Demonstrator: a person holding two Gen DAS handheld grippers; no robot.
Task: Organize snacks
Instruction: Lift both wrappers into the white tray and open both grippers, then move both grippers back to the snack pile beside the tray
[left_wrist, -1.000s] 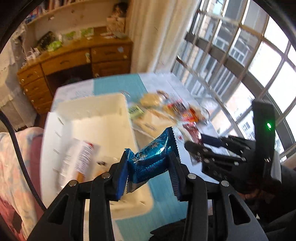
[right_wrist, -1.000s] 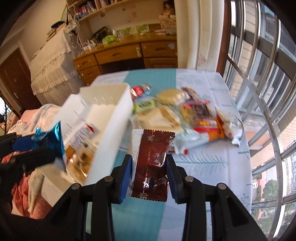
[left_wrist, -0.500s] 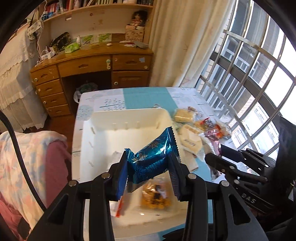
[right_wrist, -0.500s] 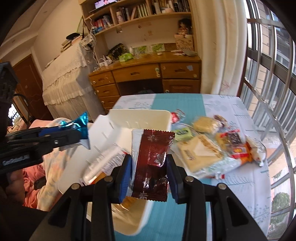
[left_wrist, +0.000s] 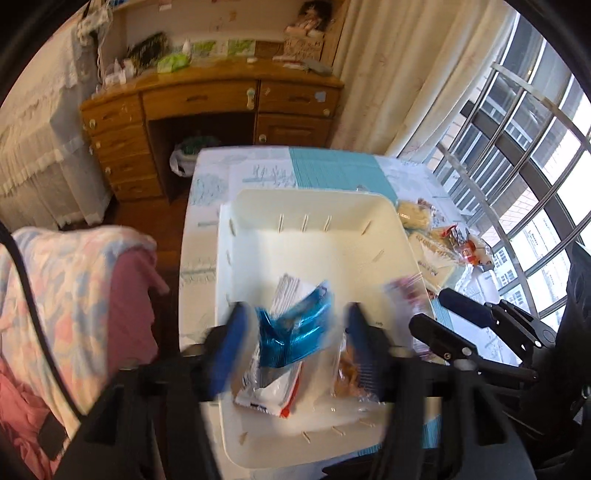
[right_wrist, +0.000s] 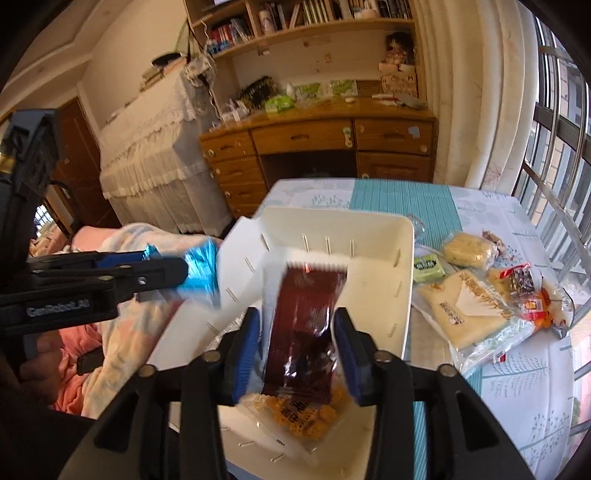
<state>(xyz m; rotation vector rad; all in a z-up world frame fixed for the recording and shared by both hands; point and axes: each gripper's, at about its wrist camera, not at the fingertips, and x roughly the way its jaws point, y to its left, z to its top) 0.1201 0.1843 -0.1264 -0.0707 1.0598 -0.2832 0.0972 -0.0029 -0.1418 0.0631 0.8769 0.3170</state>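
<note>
A blue foil snack packet (left_wrist: 291, 332) sits between the two blue-padded fingers of the left gripper (left_wrist: 291, 343), above the near end of a white plastic bin (left_wrist: 314, 236). The fingers are spread wide, with a visible gap on each side of the packet, so they are not pinching it; the packet and fingers are motion-blurred, and whether it touches anything below cannot be told. Under it in the bin lie a white wrapper with red trim (left_wrist: 273, 391) and a clear bag of orange puffed snacks (right_wrist: 299, 413). In the right wrist view, a dark red foil packet (right_wrist: 303, 332) stands upright between the fingers of the right gripper (right_wrist: 295, 332), also over the bin; those fingers are parted too, with space showing beside the packet, so they do not grip it. The bin rests on a table covered by a white and teal cloth (right_wrist: 402, 199). Just beside the bin on its right lies a pile of other snacks (right_wrist: 476, 299), including a small green packet (right_wrist: 428, 267), pale biscuit packs and red wrappers. Beyond the table stand a wooden desk (right_wrist: 332, 140), a bookshelf (right_wrist: 303, 22) and a barred window (left_wrist: 517, 147).
</note>
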